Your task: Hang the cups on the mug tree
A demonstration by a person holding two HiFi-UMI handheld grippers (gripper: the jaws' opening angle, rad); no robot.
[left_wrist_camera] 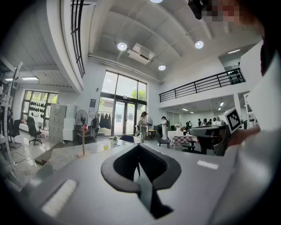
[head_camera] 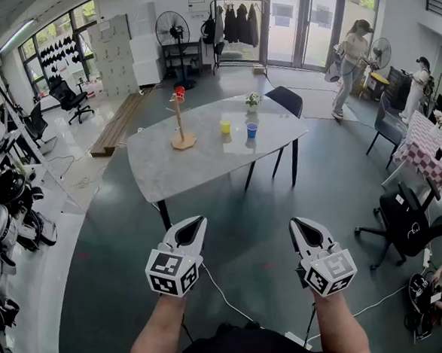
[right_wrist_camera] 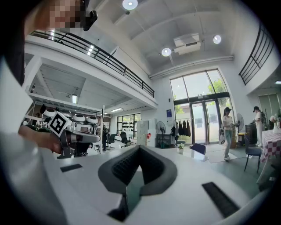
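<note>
A wooden mug tree (head_camera: 180, 123) stands on the far left part of a grey table (head_camera: 198, 166), with a red cup (head_camera: 179, 93) at its top. A yellow cup (head_camera: 225, 126) and a blue cup (head_camera: 252, 130) stand on the table to its right. Both grippers are held well short of the table, above the floor. My left gripper (head_camera: 197, 225) is shut and holds nothing, and so is my right gripper (head_camera: 298, 227). In the left gripper view the shut left gripper (left_wrist_camera: 139, 147) points level toward the mug tree (left_wrist_camera: 82, 141) and the yellow cup (left_wrist_camera: 106, 147). The right gripper (right_wrist_camera: 138, 149) shows its jaws together.
A small vase with a plant (head_camera: 253, 100) sits at the table's far edge, and a dark chair (head_camera: 284, 99) stands behind it. An office chair (head_camera: 407, 223) is at the right. Shelves with helmets (head_camera: 0, 195) line the left. Two people (head_camera: 352, 57) stand by the glass doors. A cable (head_camera: 230, 303) lies on the floor.
</note>
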